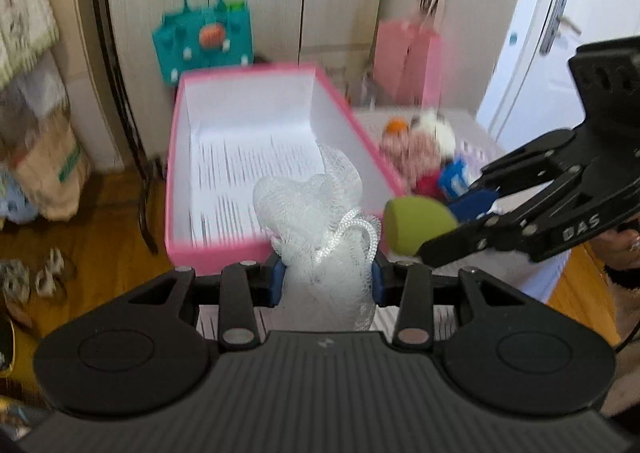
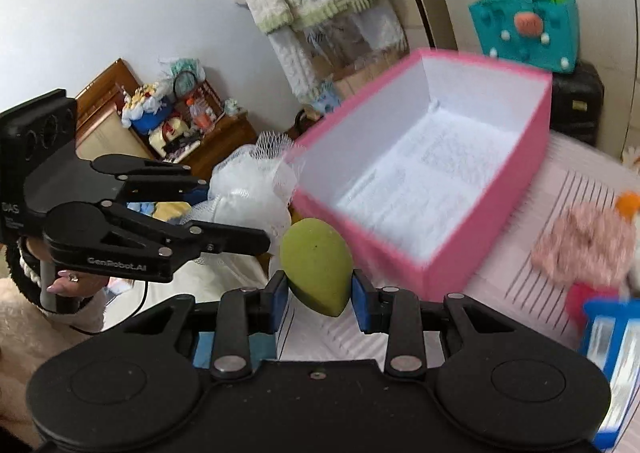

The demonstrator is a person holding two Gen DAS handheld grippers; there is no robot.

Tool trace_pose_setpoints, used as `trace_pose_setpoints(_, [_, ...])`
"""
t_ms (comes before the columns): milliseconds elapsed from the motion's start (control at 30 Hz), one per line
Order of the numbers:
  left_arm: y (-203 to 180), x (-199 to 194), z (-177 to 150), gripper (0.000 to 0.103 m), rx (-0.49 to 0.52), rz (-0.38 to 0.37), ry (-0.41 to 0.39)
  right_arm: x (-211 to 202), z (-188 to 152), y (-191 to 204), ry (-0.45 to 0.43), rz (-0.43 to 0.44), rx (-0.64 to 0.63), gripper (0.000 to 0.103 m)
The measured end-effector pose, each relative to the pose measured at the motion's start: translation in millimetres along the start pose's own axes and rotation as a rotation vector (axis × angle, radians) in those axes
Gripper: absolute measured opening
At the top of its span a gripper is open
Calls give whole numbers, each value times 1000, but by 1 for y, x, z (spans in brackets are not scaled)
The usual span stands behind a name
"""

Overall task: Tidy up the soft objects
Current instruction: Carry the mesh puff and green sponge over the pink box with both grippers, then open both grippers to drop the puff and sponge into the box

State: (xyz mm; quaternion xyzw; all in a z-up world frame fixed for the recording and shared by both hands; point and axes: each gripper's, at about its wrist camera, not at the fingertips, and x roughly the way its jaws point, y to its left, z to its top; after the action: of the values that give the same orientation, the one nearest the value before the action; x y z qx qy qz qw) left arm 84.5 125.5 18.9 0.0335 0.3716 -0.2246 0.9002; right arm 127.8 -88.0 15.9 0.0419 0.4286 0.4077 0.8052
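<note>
My left gripper is shut on a white mesh bath pouf, held just short of the near rim of the pink box. The box has a white inside lined with printed paper and holds nothing else. My right gripper is shut on a green egg-shaped sponge, close to the box's near left corner. In the left wrist view the sponge and right gripper come in from the right, beside the pouf. The right wrist view shows the left gripper and pouf at left.
A plush toy and a blue-framed item lie on the striped pale cover right of the box. A teal bag and pink bag stand against the wardrobe behind. Wooden floor with clutter lies at left.
</note>
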Motion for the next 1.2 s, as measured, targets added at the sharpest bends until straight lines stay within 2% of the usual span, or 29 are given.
trace_pose_setpoints(100, [8,8,19,39,-11,-4,-74,-1,19,-5,-40,-36,-32,39])
trace_pose_setpoints(200, [20,31,36,39,-43,1,-98,2,38,-14,-85,-119,-71,39])
trace_pose_setpoints(267, [31,54,50,39,-82,-14,-101,13,54,-26,-85,-146,-83,39])
trace_pose_setpoints(333, [42,80,68,39,-118,2,-84,28,70,-39,-67,-183,-84,39])
trace_pose_setpoints(467, [66,134,100,40,-174,33,-49,57,97,-67,-69,-322,-130,39])
trace_pose_setpoints(600, [80,188,121,39,-184,66,69,89,114,-84,-29,-364,-177,39])
trace_pose_setpoints(667, [87,208,132,39,-204,82,124,106,117,-85,-3,-421,-270,39])
trace_pose_setpoints(733, [98,220,139,39,-238,96,142,112,119,-92,-4,-418,-296,39])
trace_pose_setpoints(800, [106,229,144,39,-255,85,158,114,123,-102,12,-373,-261,38])
trace_pose_setpoints(900, [114,237,144,39,-289,51,179,113,128,-106,-2,-393,-268,38])
trace_pose_setpoints(1200, [118,254,145,40,-296,60,197,146,143,-107,165,-486,-368,37])
